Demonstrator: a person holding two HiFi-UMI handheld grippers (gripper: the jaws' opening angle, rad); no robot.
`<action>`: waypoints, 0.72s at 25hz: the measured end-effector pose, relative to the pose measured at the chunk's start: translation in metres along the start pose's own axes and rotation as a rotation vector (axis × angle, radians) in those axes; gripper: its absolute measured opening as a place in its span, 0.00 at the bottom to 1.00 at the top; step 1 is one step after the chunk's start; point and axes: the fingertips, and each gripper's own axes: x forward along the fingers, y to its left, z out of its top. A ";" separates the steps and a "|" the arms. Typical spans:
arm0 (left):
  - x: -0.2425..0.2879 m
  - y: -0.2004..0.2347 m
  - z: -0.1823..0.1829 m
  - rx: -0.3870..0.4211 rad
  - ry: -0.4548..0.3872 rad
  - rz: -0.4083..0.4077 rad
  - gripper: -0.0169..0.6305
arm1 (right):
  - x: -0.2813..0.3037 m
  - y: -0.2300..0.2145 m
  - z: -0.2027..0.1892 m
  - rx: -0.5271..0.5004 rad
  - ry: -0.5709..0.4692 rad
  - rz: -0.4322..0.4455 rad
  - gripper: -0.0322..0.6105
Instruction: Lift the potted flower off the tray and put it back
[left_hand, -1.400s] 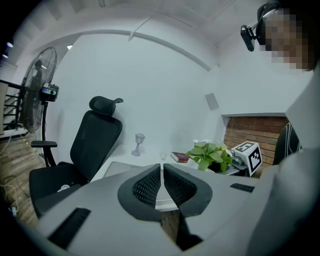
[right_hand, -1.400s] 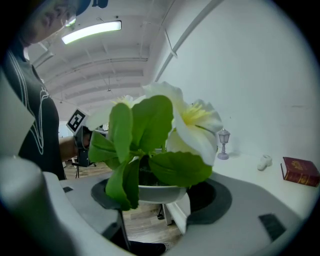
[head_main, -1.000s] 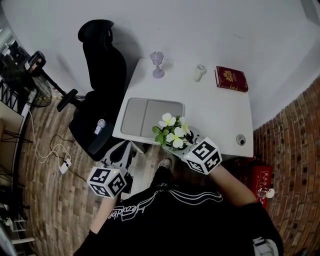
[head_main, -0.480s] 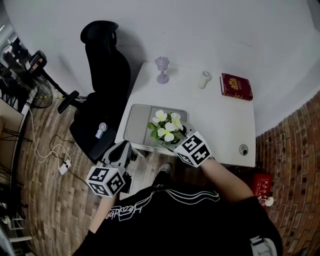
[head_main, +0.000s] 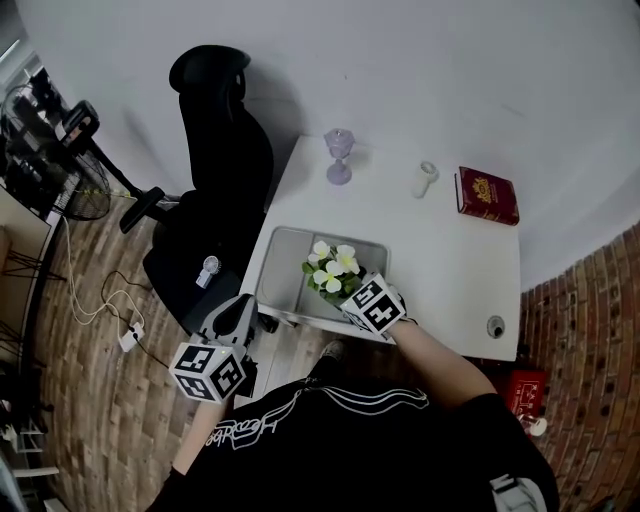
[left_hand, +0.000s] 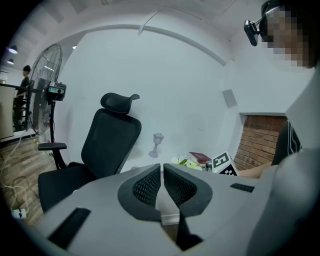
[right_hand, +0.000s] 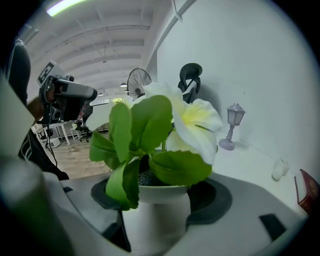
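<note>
head camera looks steeply down on the desk (head_main: 440, 250), while left claw (left_hand: 162, 170) and right claw (right_hand: 157, 200) cameras look low across it, all catching the lilac ornament (head_main: 339, 158).

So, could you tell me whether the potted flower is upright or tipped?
Upright: in the right gripper view the potted flower sits straight between the jaws of the right gripper, rim level, in line with the standing purple goblet.

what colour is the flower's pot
The pot is white, clearest in the right gripper view.
</note>
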 end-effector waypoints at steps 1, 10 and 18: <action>0.001 0.004 0.001 -0.002 0.001 0.004 0.09 | 0.005 -0.002 -0.004 -0.002 0.012 -0.003 0.57; 0.005 0.021 0.006 -0.004 -0.006 0.027 0.09 | 0.019 -0.001 -0.009 -0.035 0.041 0.001 0.57; 0.001 0.020 0.001 -0.011 -0.005 0.032 0.09 | 0.010 0.001 -0.007 -0.007 0.014 0.019 0.67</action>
